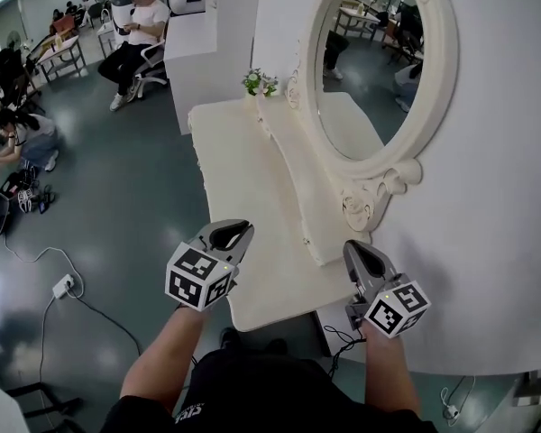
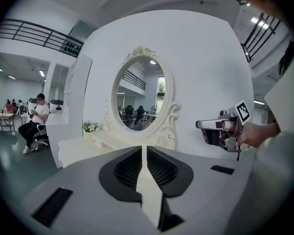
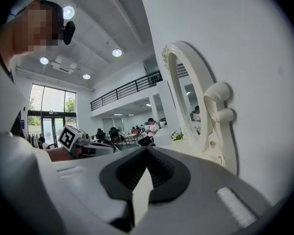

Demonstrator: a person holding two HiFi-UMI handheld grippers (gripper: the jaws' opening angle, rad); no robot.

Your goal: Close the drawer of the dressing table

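Note:
The white dressing table point(image 1: 252, 197) stands against a white wall, with an oval mirror point(image 1: 379, 61) above it. From above I see only its top; no drawer front shows in any view. My left gripper point(image 1: 242, 231) hovers over the table's near left edge, with a thin slit between its jaws point(image 2: 144, 148) and nothing in it. My right gripper point(image 1: 355, 249) hangs at the near right corner, close to the mirror's base. Its jaws point(image 3: 146, 153) meet at the tips and are empty. Each gripper view shows the other gripper level with it, the right point(image 2: 202, 125) and the left point(image 3: 112, 148).
A small pot of flowers point(image 1: 260, 82) stands at the table's far end. A white cabinet point(image 1: 198, 52) is behind it. People sit at desks at the far left. Cables and a power strip point(image 1: 63, 285) lie on the grey floor to the left.

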